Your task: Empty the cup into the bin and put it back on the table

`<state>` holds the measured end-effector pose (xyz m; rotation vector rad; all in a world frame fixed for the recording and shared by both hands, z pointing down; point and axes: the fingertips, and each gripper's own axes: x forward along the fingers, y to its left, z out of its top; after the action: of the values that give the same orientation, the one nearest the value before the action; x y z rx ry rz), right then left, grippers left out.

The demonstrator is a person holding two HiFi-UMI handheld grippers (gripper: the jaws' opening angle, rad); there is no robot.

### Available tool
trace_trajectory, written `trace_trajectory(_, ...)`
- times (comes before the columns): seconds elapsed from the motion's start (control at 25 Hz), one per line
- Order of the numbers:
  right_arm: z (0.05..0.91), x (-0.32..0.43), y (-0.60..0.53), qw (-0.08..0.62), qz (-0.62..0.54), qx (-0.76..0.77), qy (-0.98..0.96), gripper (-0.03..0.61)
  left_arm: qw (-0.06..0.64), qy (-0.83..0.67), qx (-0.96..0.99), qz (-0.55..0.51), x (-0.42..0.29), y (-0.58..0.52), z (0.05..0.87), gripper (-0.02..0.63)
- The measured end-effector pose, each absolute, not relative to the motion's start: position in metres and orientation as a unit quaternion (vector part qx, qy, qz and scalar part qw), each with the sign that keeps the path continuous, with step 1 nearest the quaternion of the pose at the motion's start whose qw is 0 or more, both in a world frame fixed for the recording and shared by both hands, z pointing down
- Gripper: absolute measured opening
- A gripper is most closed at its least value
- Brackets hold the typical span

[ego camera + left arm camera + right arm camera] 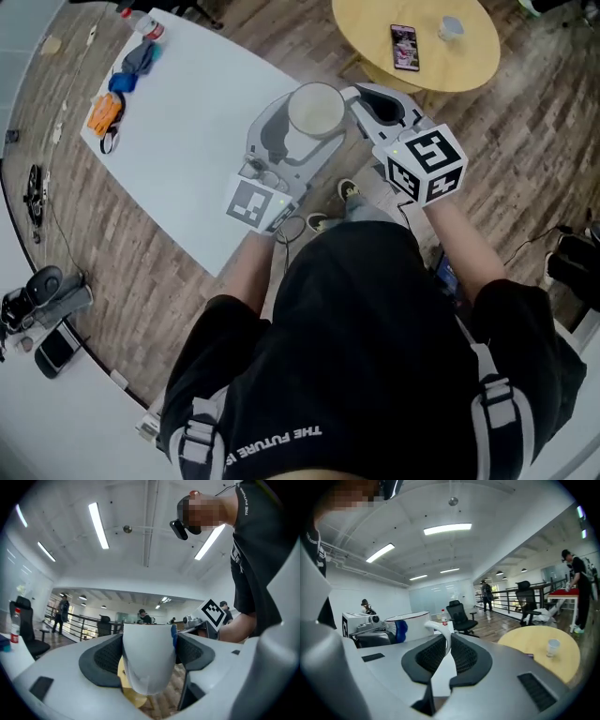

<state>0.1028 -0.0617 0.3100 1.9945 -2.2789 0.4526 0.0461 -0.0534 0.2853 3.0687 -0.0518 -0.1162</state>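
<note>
Cup (315, 112) was held upright in the air beside the white surface (187, 122), body clamped between left gripper (148, 656) fingers (105, 660), handle (440, 632) pinched in nearly closed right gripper (446, 654) fingers (465, 657), no bin seen.

bright, even | ceiling strip lights (98, 525) glare | gripper views fisheye-warped, dark corners

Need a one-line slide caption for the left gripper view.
Left hand-held gripper shut on the body of a white cup, the round yellow table showing below it.
</note>
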Motion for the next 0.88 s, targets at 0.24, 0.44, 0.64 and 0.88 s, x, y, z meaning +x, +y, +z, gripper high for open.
trace_trajectory(0.24, 0.342, 0.208, 0.026, 0.024, 0.193, 0.74, -0.644, 0.044, 0.088, 0.108, 0.99, -0.003, 0.153, 0.017, 0.314, 0.356)
trace_trajectory(0.44, 0.391, 0.256, 0.072, 0.009, 0.269, 0.755, -0.598, 0.044, 0.156, 0.157, 0.974, 0.055, 0.206, 0.052, 0.36, 0.356)
trace_trajectory(0.64, 0.476, 0.271, 0.099, 0.012, 0.401, 0.728, -0.556, 0.044, 0.281, 0.184, 0.93, 0.152, 0.232, 0.069, 0.444, 0.356)
trace_trajectory(0.88, 0.553, 0.267, 0.13, 0.008, 0.488, 0.699, -0.522, 0.044, 0.327, 0.181, 0.898, 0.232, 0.234, 0.094, 0.515, 0.356)
